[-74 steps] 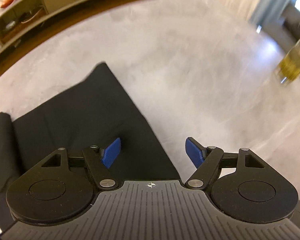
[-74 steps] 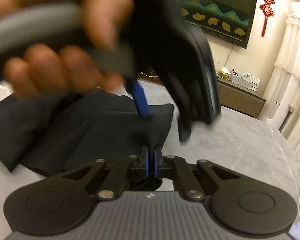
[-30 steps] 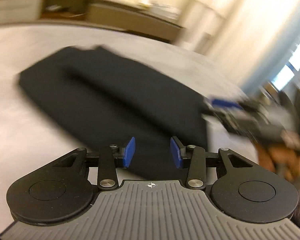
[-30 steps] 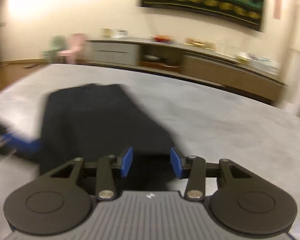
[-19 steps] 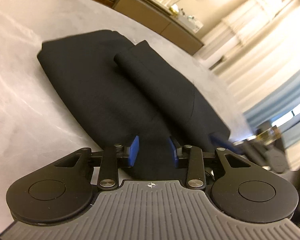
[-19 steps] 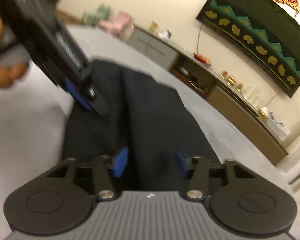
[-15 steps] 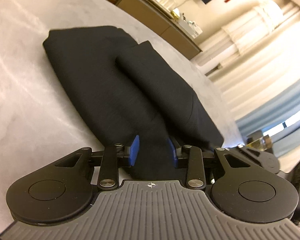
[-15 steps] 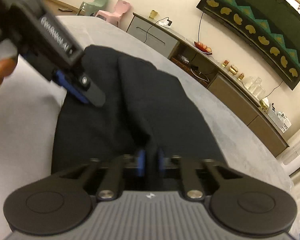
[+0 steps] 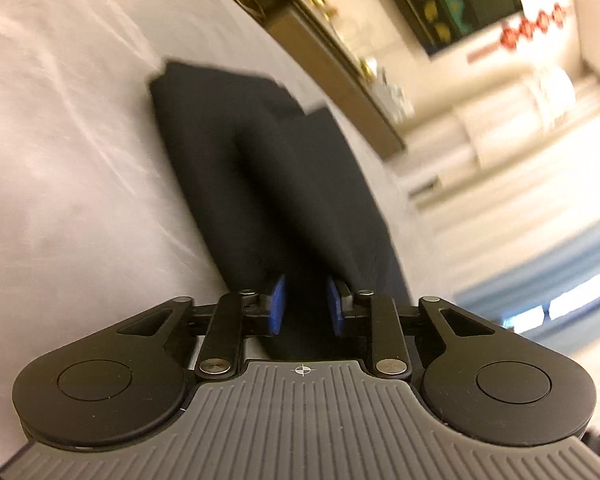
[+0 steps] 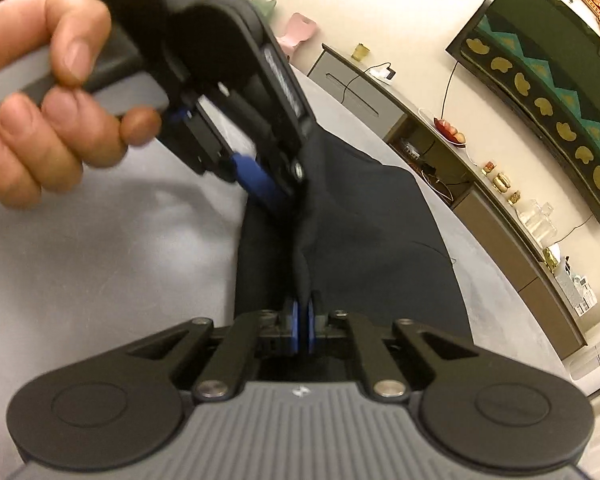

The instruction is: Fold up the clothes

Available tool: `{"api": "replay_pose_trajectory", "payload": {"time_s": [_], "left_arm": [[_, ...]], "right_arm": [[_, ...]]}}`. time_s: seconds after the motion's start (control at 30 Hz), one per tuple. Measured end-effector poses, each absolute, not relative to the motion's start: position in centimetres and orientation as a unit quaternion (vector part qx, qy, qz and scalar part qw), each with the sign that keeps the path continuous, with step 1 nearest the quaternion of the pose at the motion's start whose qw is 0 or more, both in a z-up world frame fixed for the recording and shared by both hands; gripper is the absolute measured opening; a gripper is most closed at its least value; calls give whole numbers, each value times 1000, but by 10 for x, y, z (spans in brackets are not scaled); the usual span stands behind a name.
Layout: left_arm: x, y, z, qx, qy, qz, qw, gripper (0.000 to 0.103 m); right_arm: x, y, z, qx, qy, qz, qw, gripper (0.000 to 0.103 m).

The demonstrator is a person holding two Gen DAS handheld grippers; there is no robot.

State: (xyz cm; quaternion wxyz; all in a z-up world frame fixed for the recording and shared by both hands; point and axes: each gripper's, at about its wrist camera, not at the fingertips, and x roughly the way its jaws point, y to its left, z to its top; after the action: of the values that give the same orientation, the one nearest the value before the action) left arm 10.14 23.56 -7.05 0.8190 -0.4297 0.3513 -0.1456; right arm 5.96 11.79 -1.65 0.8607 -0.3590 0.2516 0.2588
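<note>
Your right gripper has its blue pads pressed together on a pinch of the black garment, and the cloth rises from that pinch in a raised ridge running away toward the far end. Your left gripper carries its blue pads partly apart, with a thick fold of the black garment between them; the gap has narrowed, but the last change is too slight to call moving, and from its own view you cannot tell whether the pads truly press the cloth.

In the right wrist view, your left gripper comes in from the upper left, held by your left hand with the fingers wrapped round its grey handle. One of its blue pads shows at the left edge of the garment, just at the cloth, a little farther along than the right gripper's pinch.

You have the garment lying on the pale grey tabletop, folded into a long, narrow shape that stretches away from both grippers, with a second layer doubled over along its right side. Its near end sits at the grippers; its far end lies well out on the table.

Beyond the table, along the far wall, you can see a low sideboard with small objects on top, and a dark framed panel hangs above it. Pale curtains show at the right in the left wrist view, which is blurred.
</note>
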Motion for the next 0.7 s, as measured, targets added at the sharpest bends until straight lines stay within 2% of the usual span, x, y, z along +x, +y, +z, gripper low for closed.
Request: {"api": "replay_pose_trajectory", "payload": {"time_s": [0.1, 0.27, 0.37, 0.5, 0.6, 0.7], "left_arm": [[94, 250, -65, -462, 321, -114, 819, 32], [98, 253, -64, -466, 313, -103, 821, 32], [88, 246, -52, -420, 298, -88, 853, 31], [66, 218, -15, -293, 231, -44, 927, 30], [73, 195, -14, -278, 247, -115, 921, 32], [90, 175, -37, -258, 311, -137, 904, 32]], "right_arm": [[49, 120, -12, -372, 222, 250, 866, 5], [38, 130, -18, -398, 212, 265, 852, 4], [39, 135, -35, -418, 220, 265, 841, 5], [33, 140, -39, -434, 211, 258, 837, 6], [30, 141, -41, -444, 204, 256, 834, 7], [22, 141, -43, -457, 194, 263, 827, 9]]}}
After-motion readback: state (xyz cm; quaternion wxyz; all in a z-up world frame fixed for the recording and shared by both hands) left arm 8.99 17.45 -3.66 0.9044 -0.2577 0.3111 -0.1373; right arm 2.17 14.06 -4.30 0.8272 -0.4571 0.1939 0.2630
